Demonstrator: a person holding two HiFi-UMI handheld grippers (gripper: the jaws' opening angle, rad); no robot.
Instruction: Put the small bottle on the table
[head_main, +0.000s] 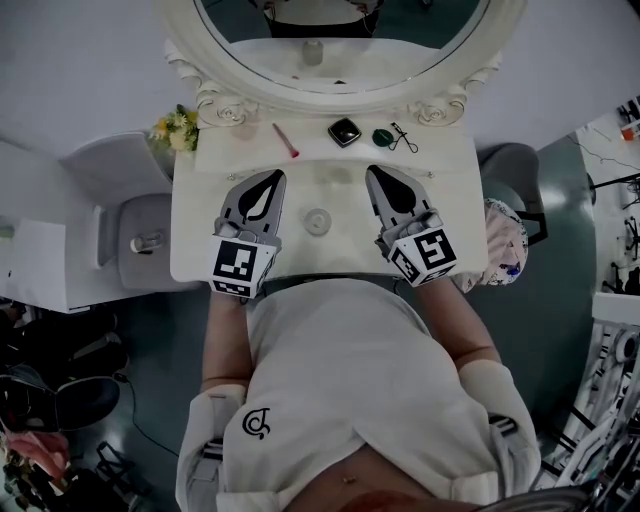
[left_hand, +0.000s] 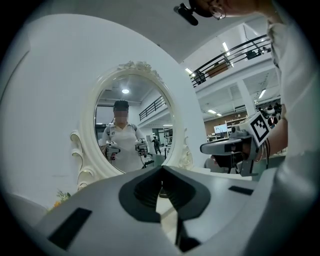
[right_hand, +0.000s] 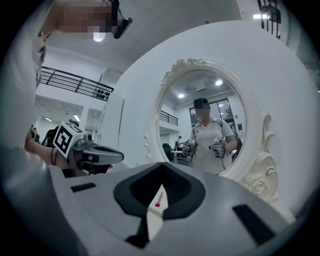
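A small pale bottle (head_main: 317, 221) stands on the white vanity table (head_main: 200, 250), seen from above, between my two grippers and apart from both. My left gripper (head_main: 274, 180) hovers just left of it, jaws shut with nothing in them. My right gripper (head_main: 372, 173) hovers just right of it, also shut and empty. In the left gripper view the shut jaw tips (left_hand: 161, 168) point at the oval mirror (left_hand: 100, 150). In the right gripper view the tips (right_hand: 161, 165) point at the mirror (right_hand: 250, 150), and a red-tipped stick (right_hand: 157, 204) shows through the gap.
At the back of the table lie a pink stick (head_main: 286, 140), a black compact (head_main: 344, 131), a green round item (head_main: 382, 137) and an eyelash curler (head_main: 404, 138). Yellow flowers (head_main: 175, 128) sit at the back left corner. A grey stool (head_main: 140, 245) stands left of the table.
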